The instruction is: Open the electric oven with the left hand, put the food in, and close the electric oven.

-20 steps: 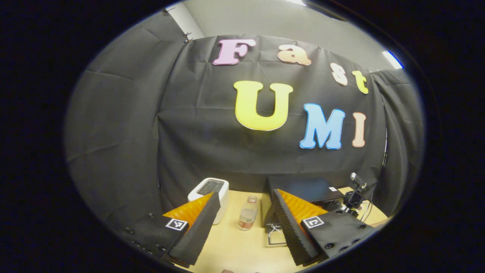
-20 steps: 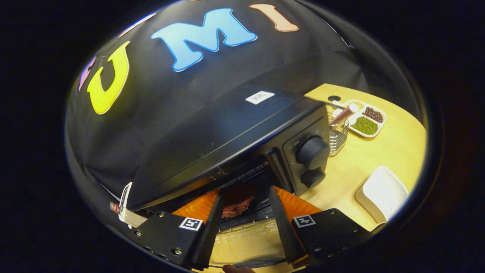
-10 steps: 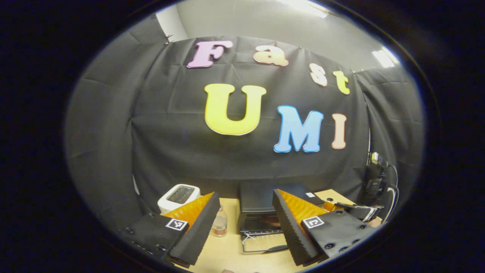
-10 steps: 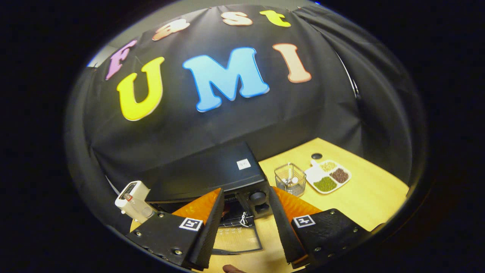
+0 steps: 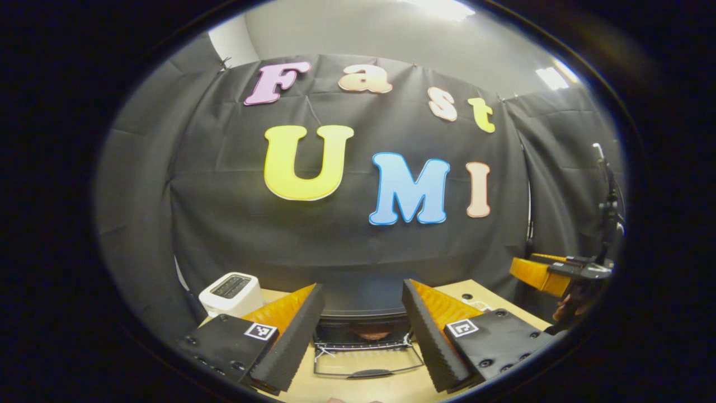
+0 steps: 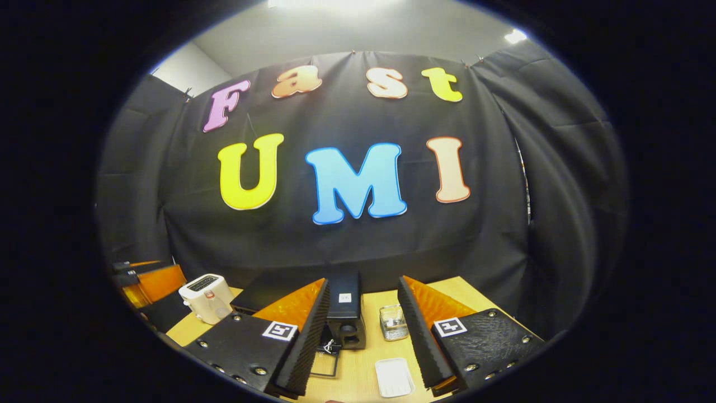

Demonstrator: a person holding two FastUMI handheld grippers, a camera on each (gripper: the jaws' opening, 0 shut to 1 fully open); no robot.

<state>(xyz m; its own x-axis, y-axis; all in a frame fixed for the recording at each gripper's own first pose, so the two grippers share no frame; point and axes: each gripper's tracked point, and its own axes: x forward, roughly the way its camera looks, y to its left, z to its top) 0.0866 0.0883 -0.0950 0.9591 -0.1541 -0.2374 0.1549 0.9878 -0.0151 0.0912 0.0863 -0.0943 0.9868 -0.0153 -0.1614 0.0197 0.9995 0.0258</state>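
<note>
Both my grippers held above tabletop (image 5: 391, 386), left gripper (image 5: 362, 330) and right gripper (image 6: 361, 330) with jaws spread, nothing between. Ahead of left one: electric oven (image 5: 361, 305), door (image 5: 366, 366) dropped open, food (image 5: 373, 333) on rack inside. Farther left: white toaster (image 5: 231, 293).

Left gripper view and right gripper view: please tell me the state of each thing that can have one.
Electric oven: door open, folded down flat.
Food: inside the oven, on the rack.
Left gripper: open, holds nothing.
Right gripper: open, holds nothing.
Toaster: upright; slots look empty.
White tray: flat on the table, empty.
</note>
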